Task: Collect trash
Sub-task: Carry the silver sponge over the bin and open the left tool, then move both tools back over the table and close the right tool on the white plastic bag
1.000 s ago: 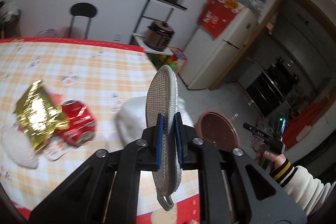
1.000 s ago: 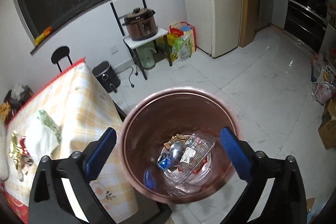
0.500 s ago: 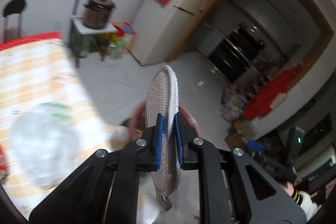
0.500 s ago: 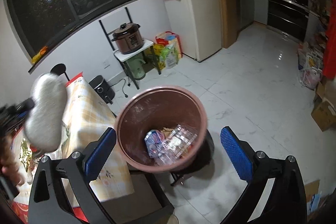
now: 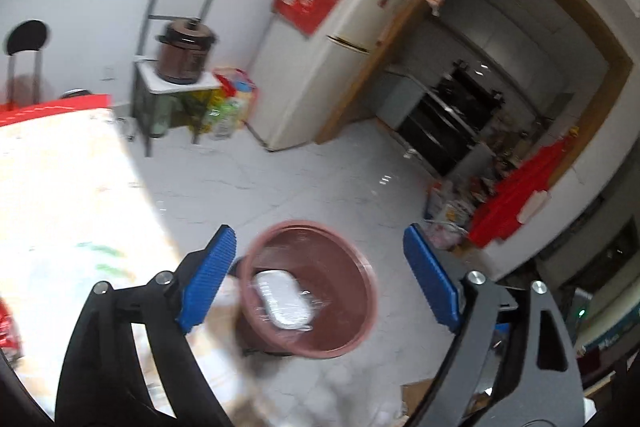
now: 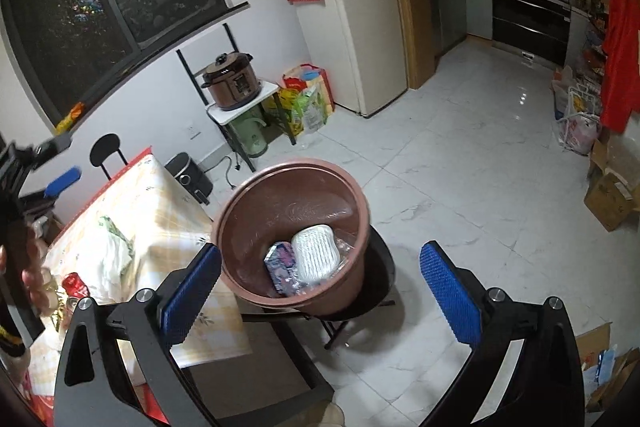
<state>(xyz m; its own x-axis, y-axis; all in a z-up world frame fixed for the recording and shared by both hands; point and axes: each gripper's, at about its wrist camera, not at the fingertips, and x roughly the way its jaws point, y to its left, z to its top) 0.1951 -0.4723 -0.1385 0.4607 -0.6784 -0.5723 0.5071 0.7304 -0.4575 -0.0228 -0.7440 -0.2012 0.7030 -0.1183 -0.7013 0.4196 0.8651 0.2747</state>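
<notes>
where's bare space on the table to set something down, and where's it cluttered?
Free: the checked tablecloth between its far red-trimmed edge and the white plastic bag, plus the strip along the edge beside the brown bin. Crowded: the near-left corner, where the red can and gold wrapper sit against the bag.

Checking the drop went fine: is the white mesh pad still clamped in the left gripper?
No, the left gripper is opening with nothing between its pads, and the white mesh pad lies inside the brown bin.

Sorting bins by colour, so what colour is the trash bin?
Reddish brown bin, clearest in the right wrist view.
</notes>
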